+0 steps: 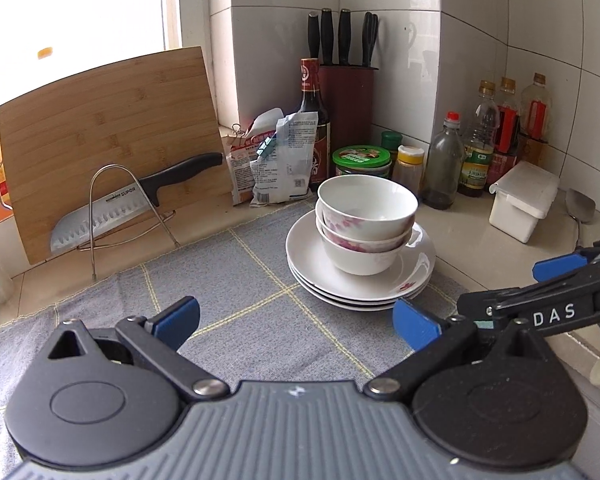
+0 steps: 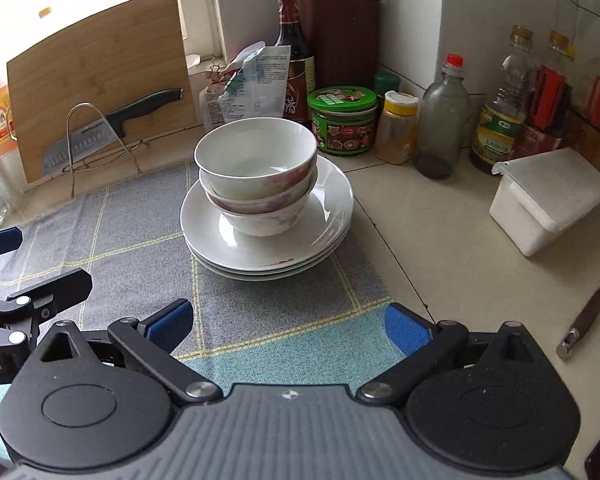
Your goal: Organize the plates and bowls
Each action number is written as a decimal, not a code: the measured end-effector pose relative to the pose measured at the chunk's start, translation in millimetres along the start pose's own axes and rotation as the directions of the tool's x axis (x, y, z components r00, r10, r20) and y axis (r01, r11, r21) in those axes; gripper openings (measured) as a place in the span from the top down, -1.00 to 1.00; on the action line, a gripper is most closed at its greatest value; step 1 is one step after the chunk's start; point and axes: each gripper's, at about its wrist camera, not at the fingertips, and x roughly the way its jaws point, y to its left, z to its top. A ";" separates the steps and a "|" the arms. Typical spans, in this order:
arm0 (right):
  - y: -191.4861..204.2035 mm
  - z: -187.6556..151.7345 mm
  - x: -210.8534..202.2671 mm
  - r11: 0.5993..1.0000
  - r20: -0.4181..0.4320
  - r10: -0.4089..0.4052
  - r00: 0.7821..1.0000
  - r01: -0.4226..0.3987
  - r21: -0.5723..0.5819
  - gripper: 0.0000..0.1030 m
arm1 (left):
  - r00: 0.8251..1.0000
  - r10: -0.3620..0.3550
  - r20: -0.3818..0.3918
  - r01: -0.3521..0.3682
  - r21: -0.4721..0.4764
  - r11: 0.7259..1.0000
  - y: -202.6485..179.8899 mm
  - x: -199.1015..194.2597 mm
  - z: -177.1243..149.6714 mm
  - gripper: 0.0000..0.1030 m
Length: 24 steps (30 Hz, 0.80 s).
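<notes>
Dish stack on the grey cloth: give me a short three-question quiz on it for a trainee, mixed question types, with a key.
1. How many bowls are nested on the plates?
2. True or false: the left gripper holds a bowl between its jaws.
3. What leans against the cutting board?
A. a spoon
B. a knife on a wire stand
C. a plate

Key:
1. Three bowls, on three stacked plates.
2. False. Both the left gripper and the right gripper have open, empty jaws, short of the stack.
3. B
</notes>
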 end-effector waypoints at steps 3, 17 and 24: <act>5.7 -2.4 -12.6 0.999 0.019 -0.036 0.999 0.036 0.003 -1.00 | 1.000 0.014 0.003 -0.014 -0.011 1.000 2.5 -8.2 1.2 -0.99; 15.3 0.9 -32.7 0.998 0.069 -0.063 0.996 0.062 0.016 -1.00 | 0.997 0.074 -0.011 -0.074 -0.038 0.997 4.8 -14.2 7.8 -0.99; 18.1 4.6 -35.1 0.998 0.078 -0.061 0.995 0.061 0.002 -1.00 | 0.997 0.073 -0.012 -0.073 -0.043 0.996 5.1 -13.5 11.0 -0.99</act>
